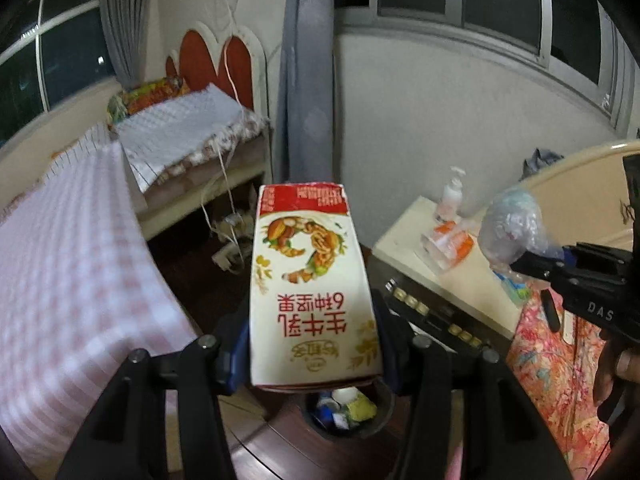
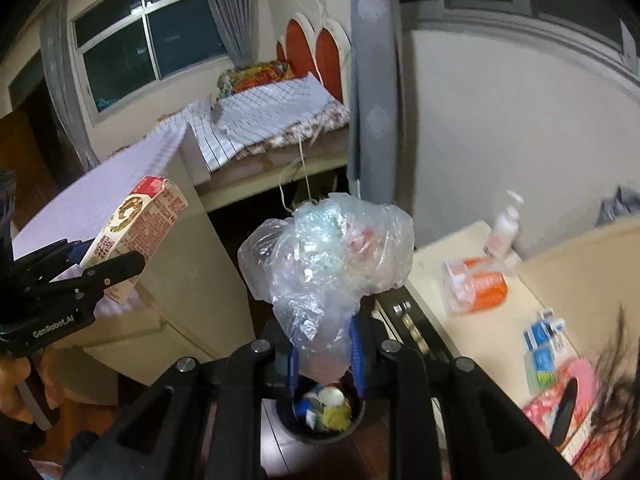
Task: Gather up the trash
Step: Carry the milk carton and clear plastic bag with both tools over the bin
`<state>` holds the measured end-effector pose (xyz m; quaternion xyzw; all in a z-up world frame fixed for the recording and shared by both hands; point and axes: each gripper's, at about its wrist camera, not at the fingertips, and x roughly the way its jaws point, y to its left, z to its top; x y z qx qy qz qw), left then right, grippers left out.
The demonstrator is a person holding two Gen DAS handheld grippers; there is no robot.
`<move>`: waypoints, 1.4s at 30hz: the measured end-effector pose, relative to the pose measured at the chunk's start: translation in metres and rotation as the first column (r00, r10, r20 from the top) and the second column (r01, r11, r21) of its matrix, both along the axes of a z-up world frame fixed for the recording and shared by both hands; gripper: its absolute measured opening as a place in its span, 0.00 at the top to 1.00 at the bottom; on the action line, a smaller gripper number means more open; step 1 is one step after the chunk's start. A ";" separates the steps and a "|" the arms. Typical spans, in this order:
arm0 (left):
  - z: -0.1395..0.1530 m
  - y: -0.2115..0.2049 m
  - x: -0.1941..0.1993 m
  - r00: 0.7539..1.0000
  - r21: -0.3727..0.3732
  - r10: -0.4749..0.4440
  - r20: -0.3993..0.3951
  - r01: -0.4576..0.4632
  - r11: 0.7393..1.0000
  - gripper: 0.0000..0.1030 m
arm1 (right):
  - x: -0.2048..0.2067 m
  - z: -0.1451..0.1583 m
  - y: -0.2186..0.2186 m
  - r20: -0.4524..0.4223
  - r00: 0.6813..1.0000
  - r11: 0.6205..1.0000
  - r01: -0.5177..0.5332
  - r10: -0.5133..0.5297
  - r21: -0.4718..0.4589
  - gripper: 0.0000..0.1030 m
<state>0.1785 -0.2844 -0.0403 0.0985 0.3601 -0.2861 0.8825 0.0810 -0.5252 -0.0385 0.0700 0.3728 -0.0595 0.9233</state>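
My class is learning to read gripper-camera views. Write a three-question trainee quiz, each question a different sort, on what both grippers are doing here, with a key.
1. True or false: the left gripper holds a crumpled plastic bag.
2. Multiple choice: the round trash bin below both grippers is A) bare inside, B) already holding trash, C) closed by a lid.
3. Fill in: the right gripper is shut on a ____.

Key
1. False; it grips a milk carton, print upside down.
2. B.
3. Crumpled plastic bag.
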 end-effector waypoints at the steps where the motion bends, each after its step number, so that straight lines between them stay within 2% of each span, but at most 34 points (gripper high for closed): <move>1: -0.006 -0.001 -0.003 1.000 0.003 -0.005 -0.010 0.005 1.000 0.49 | -0.005 -0.005 -0.003 -0.008 1.000 1.000 0.001 -0.001 0.003 0.79; 8: -0.051 -0.009 -0.011 0.997 0.035 -0.030 -0.071 0.032 0.999 0.49 | -0.026 -0.057 -0.014 -0.060 0.998 0.999 0.014 -0.012 0.039 0.79; 12: -0.084 -0.010 -0.010 0.990 0.053 -0.038 -0.138 0.046 0.998 0.49 | -0.022 -0.095 -0.013 -0.114 0.993 0.998 0.009 -0.002 0.059 0.79; 19: -0.122 -0.021 -0.005 0.981 0.108 -0.051 -0.186 0.072 0.992 0.49 | -0.007 -0.146 -0.010 -0.186 0.982 0.996 -0.001 0.018 0.091 0.79; 35: -0.232 -0.041 0.011 0.926 0.171 -0.062 -0.373 0.135 0.976 0.49 | 0.031 -0.266 -0.008 -0.383 0.920 0.990 -0.037 0.087 0.137 0.78; 42: -0.261 -0.042 0.018 0.910 0.192 -0.049 -0.411 0.139 0.972 0.49 | 0.050 -0.301 0.004 -0.424 0.896 0.985 -0.072 0.133 0.156 0.79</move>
